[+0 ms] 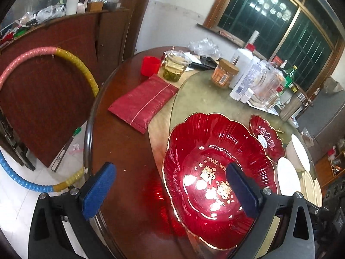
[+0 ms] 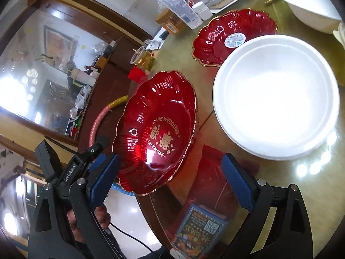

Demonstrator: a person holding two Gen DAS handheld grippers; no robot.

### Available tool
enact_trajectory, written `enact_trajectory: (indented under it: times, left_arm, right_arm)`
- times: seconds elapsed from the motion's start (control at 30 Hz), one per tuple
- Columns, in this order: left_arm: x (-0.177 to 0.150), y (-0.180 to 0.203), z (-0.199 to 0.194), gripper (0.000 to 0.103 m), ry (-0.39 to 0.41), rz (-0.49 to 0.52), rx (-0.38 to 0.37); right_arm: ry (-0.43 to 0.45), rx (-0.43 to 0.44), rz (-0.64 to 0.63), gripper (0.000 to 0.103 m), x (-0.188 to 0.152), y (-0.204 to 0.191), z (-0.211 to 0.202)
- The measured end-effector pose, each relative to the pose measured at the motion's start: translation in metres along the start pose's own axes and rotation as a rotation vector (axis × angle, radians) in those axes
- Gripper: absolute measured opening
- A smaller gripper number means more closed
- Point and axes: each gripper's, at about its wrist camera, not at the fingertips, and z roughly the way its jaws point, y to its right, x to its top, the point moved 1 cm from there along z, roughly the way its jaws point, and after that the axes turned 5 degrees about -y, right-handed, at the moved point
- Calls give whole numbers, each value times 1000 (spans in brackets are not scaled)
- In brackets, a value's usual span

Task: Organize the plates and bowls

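Observation:
A large red flower-shaped plate with gold lettering lies at the near edge of the glass turntable. My left gripper stands open around its left rim; one blue pad overlaps the plate's middle, the other hangs over the wooden table. In the right wrist view the same plate sits just ahead of my right gripper, which is open with the plate's near rim between its fingers, not pressed. A small red plate, a white plate and a white bowl lie beyond.
A red pouch, a cup of tea, a red cup, a jar and bottles crowd the far table. Cream plates stand at the right. A blue box lies near. A hoop leans on the cabinet.

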Motion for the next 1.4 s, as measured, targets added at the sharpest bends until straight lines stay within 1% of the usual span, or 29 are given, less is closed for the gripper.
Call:
enact_trajectory:
  times: [0.1,0.13,0.17,0.2,0.23,0.27,0.3,0.33,0.37,0.43,0.47,0.5,0.53,0.57,0.73,0.83,1.0,1.4]
  left_arm:
    - [-2,0,5,101,-22,10,18]
    - [-2,1,9,101,-34,17,27]
    - [-3,2,14,97,-44,23,35]
    - [-4,3,18,84,-57,30,42]
    - [-4,4,23,74,-76,35,46]
    - [-5,4,30,53,-105,38,48]
    - [-6,3,37,31,-137,34,48]
    - [-8,1,44,28,-170,25,44]
    - [-10,-2,45,28,-155,11,15]
    - [-11,1,43,22,-147,30,22]
    - [-10,1,41,19,-147,33,25]
    - [-9,0,38,16,-145,23,12]
    - [-8,-1,37,16,-140,18,8]
    - [-7,-1,33,16,-127,20,6]
    - [-2,6,13,15,-56,48,16]
    - [0,10,7,16,-33,56,21]
    - [-1,9,16,16,-51,50,25]
    - [-11,7,36,18,-98,36,35]
  right_arm:
    - [-7,-7,14,94,4,0,4]
    - [-12,-14,18,85,5,1,6]
    - [-24,-19,26,75,6,2,9]
    - [-36,-22,37,70,8,4,13]
    - [-46,-31,56,60,10,8,18]
    - [-55,-40,69,48,12,10,22]
    - [-66,-43,86,42,13,15,27]
    - [-79,-40,105,32,13,19,32]
    - [-95,-37,122,24,13,22,37]
    - [-90,-31,120,23,13,22,39]
    - [-79,-36,111,18,13,20,38]
    - [-73,-55,99,18,12,17,37]
    - [-66,-74,89,18,12,14,36]
    - [-59,-76,75,18,12,11,34]
    - [-28,-60,37,17,15,2,28]
    - [-5,-61,13,17,17,-4,22]
    - [-10,-63,13,17,17,-3,26]
    - [-42,-105,29,17,11,8,38]
